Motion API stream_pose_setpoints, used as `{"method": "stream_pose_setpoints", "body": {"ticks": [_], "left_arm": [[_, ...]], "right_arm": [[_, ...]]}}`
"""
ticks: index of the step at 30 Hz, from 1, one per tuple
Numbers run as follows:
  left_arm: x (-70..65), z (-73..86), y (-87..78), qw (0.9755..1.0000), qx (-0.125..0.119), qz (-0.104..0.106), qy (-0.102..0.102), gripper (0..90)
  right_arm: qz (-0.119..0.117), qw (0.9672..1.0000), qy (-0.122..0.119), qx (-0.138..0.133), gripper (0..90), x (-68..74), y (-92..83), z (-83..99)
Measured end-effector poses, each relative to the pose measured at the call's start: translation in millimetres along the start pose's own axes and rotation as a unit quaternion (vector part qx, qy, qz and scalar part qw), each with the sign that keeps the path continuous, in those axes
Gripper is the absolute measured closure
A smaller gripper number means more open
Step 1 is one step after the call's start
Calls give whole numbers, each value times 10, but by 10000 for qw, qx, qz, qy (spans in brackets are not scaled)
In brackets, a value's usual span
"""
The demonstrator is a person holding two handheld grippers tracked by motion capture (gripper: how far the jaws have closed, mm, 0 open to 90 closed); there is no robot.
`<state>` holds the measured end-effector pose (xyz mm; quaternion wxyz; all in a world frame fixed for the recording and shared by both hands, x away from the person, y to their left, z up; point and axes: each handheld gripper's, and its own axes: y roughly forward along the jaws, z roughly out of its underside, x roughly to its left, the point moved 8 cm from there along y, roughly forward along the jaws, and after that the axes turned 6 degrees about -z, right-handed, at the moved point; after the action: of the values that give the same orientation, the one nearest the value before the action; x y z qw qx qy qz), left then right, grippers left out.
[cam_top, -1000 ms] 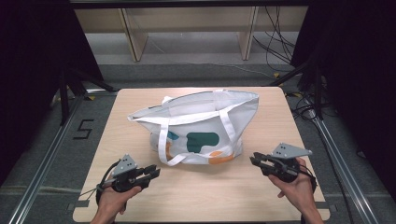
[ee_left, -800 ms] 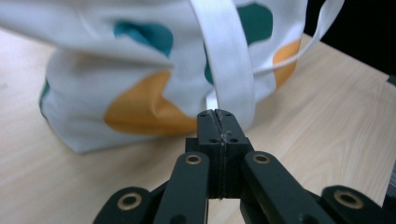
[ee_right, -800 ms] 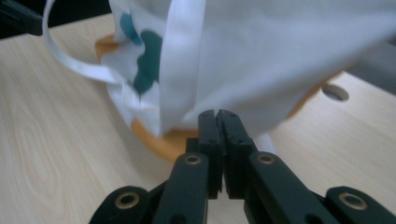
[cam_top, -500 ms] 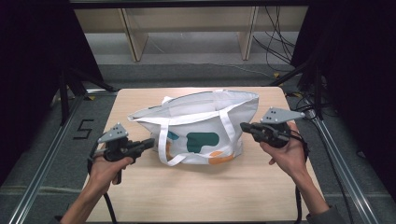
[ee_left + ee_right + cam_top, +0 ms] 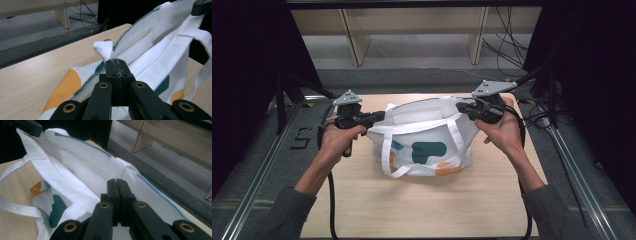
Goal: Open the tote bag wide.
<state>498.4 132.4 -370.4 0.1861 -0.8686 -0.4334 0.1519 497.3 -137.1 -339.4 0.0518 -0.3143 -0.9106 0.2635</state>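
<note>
Your left tongs (image 5: 379,116) are clamped on the left end of the white tote bag (image 5: 427,145). In the left gripper view the two black jaws stand pressed together, and a small fold of the bag's white rim (image 5: 103,49) pokes out just past their tips. Your left hand (image 5: 337,140) holds that gripper above the left side of the bench (image 5: 422,205), with its cable trailing down along your forearm.

The bag sits in the middle of the bench, held up by its two ends so that its mouth is stretched into a long, narrow opening. Its front face shows a dark green patch (image 5: 428,151) and orange patches (image 5: 447,169) near the bottom, and one white strap (image 5: 387,155) hangs in a loop down the front. A thin green edging runs along the rim. The bottom of the bag rests on the wood.

Your right tongs (image 5: 460,106) are closed on the right end of the rim. In the right gripper view the jaws meet with the white cloth caught between them, and the open bag runs away from them toward the other gripper. Your right hand (image 5: 502,131) grips the tool from below, beside the bag's right edge.
</note>
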Motion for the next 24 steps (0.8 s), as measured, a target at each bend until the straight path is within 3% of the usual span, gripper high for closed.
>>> {"method": "stream_pose_setpoints", "body": {"ticks": [2, 3, 8, 9, 11, 13, 16, 18, 19, 21, 22, 23, 24], "left_arm": [[31, 19, 115, 10000, 54, -6, -51, 894], [50, 38, 173, 9999, 106, -55, -36, 894], [205, 225, 506, 9987, 382, -196, -274, 894], [251, 288, 571, 9982, 488, -228, -266, 894], [324, 438, 689, 9963, 698, -222, -441, 894], [399, 633, 789, 9939, 989, -310, -390, 894], [480, 906, 854, 9902, 1290, -313, -445, 895], [504, 974, 833, 9898, 1256, -220, -634, 895], [521, 978, 807, 9897, 1269, -214, -627, 895], [544, 962, 766, 9898, 1273, -262, -592, 895], [541, 941, 754, 9901, 1236, -276, -609, 895], [528, 915, 742, 9906, 1201, -258, -605, 894], [514, 890, 738, 9912, 1190, -250, -530, 894]], "right_arm": [[30, 9999, -24, 94, 900, -38, 109, 8], [-3, 9997, 70, 247, 900, -34, 161, 44], [140, 9965, 78, 819, 900, -151, 413, 288], [161, 9949, 124, 991, 900, -170, 445, 361], [142, 9915, 197, 1282, 900, -199, 552, 551], [88, 9876, 329, 1533, 900, -201, 646, 767], [-84, 9838, 511, 1714, 900, -161, 746, 1038], [-143, 9835, 601, 1701, 900, -132, 809, 1173], [-151, 9841, 625, 1657, 900, -117, 836, 1208], [-126, 9848, 584, 1634, 900, -131, 835, 1197], [-108, 9831, 709, 1686, 900, -122, 808, 1160], [-59, 9853, 620, 1594, 900, -140, 802, 1099], [-40, 9866, 701, 1473, 900, -137, 783, 1020]]}}
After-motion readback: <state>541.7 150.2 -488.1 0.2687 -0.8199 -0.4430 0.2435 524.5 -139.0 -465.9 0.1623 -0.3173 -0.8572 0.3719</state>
